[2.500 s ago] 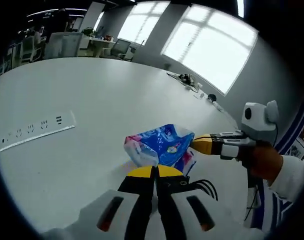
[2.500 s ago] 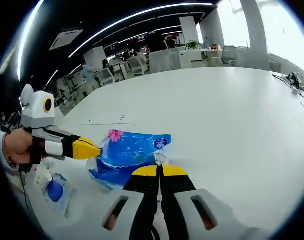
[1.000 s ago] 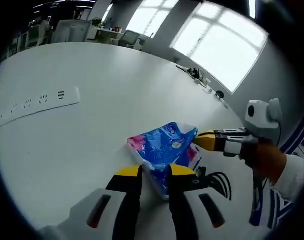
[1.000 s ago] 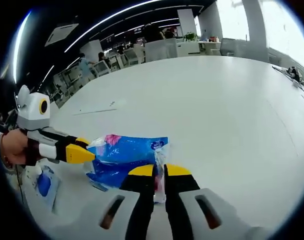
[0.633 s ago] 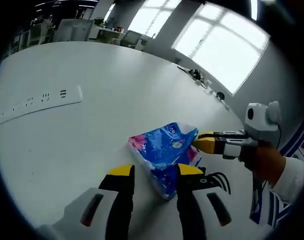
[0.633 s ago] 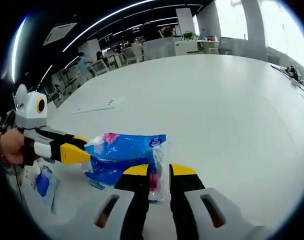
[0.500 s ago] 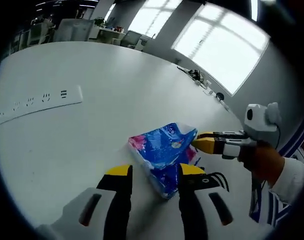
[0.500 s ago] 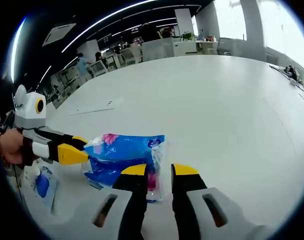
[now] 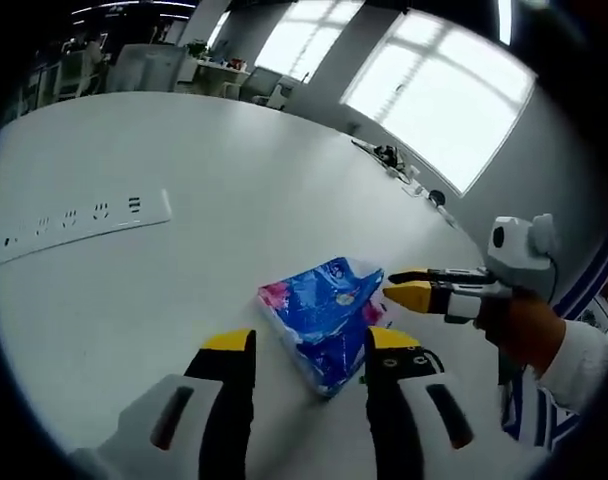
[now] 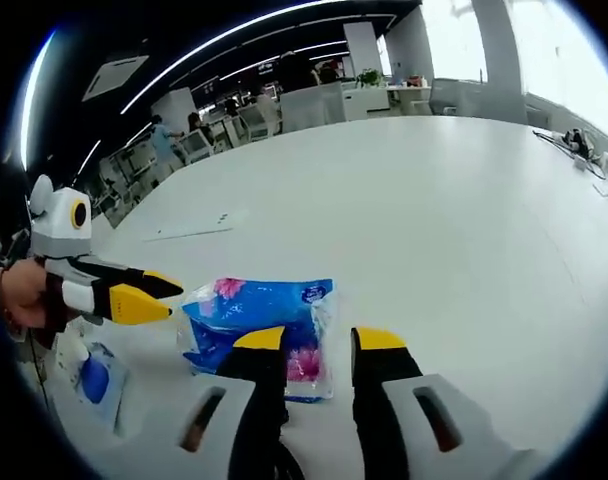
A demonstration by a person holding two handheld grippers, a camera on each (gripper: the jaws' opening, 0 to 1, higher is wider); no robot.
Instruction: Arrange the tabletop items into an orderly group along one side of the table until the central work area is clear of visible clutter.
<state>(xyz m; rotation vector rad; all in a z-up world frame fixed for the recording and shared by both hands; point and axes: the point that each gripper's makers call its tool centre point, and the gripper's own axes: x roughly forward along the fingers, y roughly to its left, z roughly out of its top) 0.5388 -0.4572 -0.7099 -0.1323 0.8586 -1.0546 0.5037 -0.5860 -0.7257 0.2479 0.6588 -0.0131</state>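
Table (image 9: pixel 234 180) is white and wide, mostly bare ahead of both tongs. Power strip (image 9: pixel 74 215) is set in it well beyond the left tongs (image 9: pixel 306 340), to their left. Tissue pack (image 9: pixel 324 315), blue, lies flat on the table just ahead of the left tongs' spread jaws; in the right gripper view the pack (image 10: pixel 264 315) sits just past the right tongs (image 10: pixel 319 340), between the two tools. Both tongs are wide apart, holding nothing, neither touching the pack. Small blue packet (image 10: pixel 92 380) lies beneath the left tongs (image 10: pixel 149 295) near the table edge. Judgement: pack looks placed; back both tongs off level, without snagging the soft wrapper.
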